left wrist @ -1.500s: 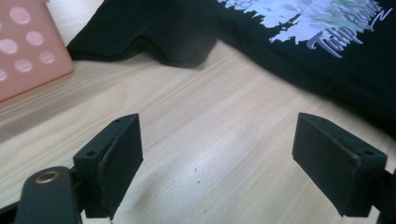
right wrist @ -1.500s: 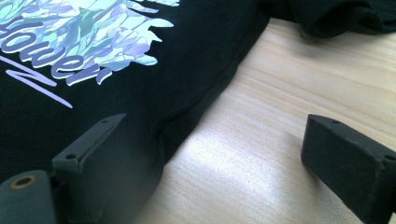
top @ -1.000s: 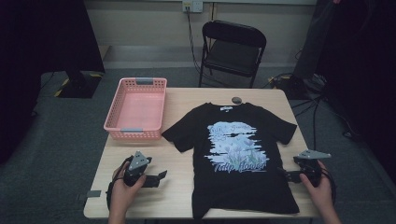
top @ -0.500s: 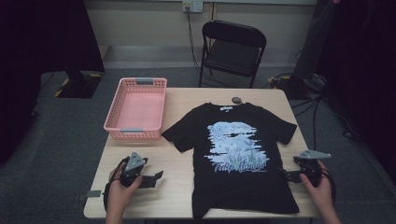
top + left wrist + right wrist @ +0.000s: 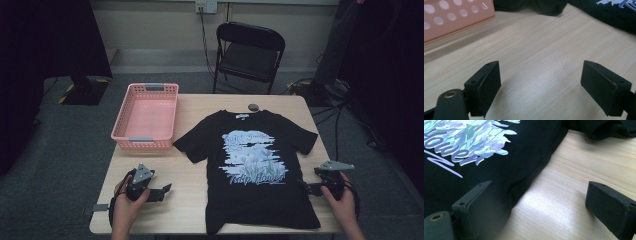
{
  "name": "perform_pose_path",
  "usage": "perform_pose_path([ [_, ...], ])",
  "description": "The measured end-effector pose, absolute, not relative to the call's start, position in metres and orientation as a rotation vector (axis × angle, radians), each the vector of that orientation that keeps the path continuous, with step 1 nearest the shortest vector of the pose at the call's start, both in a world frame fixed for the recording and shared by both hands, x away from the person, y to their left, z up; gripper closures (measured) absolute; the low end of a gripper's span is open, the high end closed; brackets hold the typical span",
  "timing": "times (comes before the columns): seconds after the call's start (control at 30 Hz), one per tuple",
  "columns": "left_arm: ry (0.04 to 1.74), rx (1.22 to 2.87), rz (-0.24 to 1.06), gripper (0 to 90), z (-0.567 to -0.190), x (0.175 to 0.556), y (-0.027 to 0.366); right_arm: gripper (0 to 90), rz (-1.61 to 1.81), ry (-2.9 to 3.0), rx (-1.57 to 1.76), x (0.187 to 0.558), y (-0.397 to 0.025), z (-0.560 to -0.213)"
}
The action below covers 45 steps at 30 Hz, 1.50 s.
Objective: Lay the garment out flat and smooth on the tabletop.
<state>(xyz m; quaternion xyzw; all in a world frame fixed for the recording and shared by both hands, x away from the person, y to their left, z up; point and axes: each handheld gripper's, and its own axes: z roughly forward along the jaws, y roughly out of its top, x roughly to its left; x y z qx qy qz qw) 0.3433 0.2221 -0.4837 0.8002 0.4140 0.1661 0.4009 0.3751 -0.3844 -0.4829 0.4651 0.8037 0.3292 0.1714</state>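
Black printed T-shirt (image 5: 255, 165) flat on surface (image 5: 190, 200); left hand-held gripper (image 5: 161, 192) and right hand-held gripper (image 5: 306, 188) flank it, jaws apart, empty

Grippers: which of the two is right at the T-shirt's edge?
The right gripper: its jaws straddle the side hem of the black T-shirt. The left gripper has only bare table between its jaws.

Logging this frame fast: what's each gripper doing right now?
Left gripper: open, holding nothing, over bare table.
Right gripper: open, holding nothing, at the T-shirt edge.
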Motion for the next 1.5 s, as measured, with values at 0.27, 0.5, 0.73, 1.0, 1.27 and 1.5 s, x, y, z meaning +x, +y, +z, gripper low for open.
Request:
perform_pose_path([
  [0.27, 1.057, 2.041, 0.434, 16.3, -0.486, 0.343, 0.226, 7.6, 0.934, 2.282, 1.32, 0.375, -0.384, -0.483],
  [0.5, 1.059, 2.052, 0.435, 16.3, -0.488, 0.343, 0.227, 7.6, 0.935, 2.282, 1.32, 0.375, -0.384, -0.483],
  [0.73, 1.066, 2.061, 0.44, 16.3, -0.49, 0.343, 0.228, 7.6, 0.935, 2.282, 1.32, 0.375, -0.384, -0.483],
  [1.0, 1.052, 2.036, 0.45, 15.0, -0.493, 0.343, 0.23, 7.6, 0.935, 2.282, 1.32, 0.375, -0.384, -0.483],
  [1.27, 1.053, 2.026, 0.457, 13.1, -0.494, 0.343, 0.231, 7.5, 0.935, 2.282, 1.32, 0.375, -0.384, -0.483],
  [1.5, 1.058, 2.025, 0.46, 13.0, -0.494, 0.343, 0.23, 7.4, 0.939, 2.295, 1.307, 0.377, -0.384, -0.483],
])
